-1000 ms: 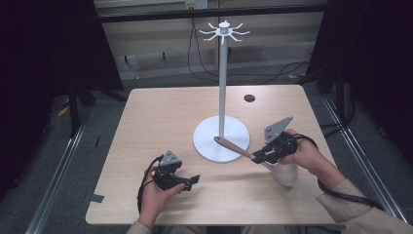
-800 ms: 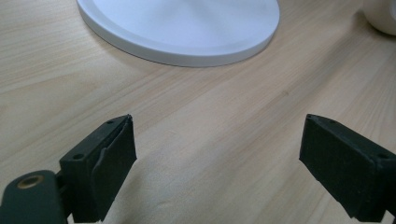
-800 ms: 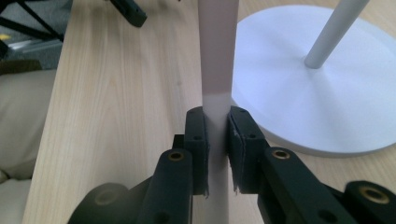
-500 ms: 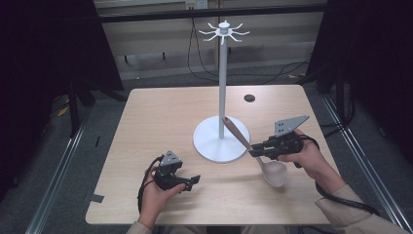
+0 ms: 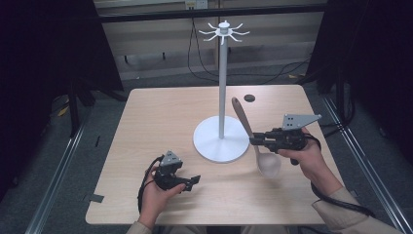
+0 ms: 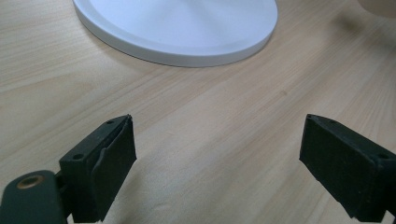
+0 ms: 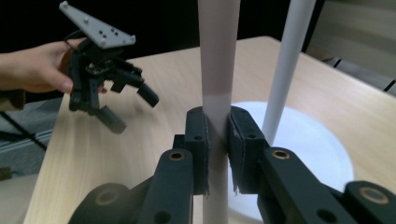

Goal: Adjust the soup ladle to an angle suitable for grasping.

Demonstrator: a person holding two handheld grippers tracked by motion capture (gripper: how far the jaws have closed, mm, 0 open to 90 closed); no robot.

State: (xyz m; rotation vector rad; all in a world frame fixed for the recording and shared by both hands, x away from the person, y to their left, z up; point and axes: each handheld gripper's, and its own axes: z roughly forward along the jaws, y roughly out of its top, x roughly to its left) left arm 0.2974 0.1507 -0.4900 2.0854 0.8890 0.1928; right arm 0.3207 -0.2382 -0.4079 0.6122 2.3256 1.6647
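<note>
On the near left of the wooden table (image 5: 160,122), the left gripper (image 5: 187,183) rests low in the person's left hand (image 5: 155,195), just as it did a second ago. Its jaws stand wide apart with nothing between them; the left gripper view shows bare wood between the black pads (image 6: 109,168), with the rim of the white base ahead.

At the middle stands the white hanging stand (image 5: 222,92): a round base (image 5: 214,146), a tall thin pole and a ring of small hooks (image 5: 224,31) at the top. No hook carries anything, and the base is bare.

To the right of it, the change is in the spoon (image 5: 246,126). A second ago it lay nearly flat, its brown handle end reaching over the base; now it is tipped up, handle end high beside the pole and pale bowl (image 5: 269,165) hanging low near the table. The right gripper (image 5: 254,140) is clamped on its handle partway along, as the right gripper view confirms: both pads squeeze the handle (image 7: 215,93), with the pole (image 7: 287,65) just beside. The right hand (image 5: 304,158) holds that gripper level.

I judge the spoon is being turned upright so that its handle end can be raised to a hook; the lift up the full pole remains to be done. No containers are on the table.
</note>
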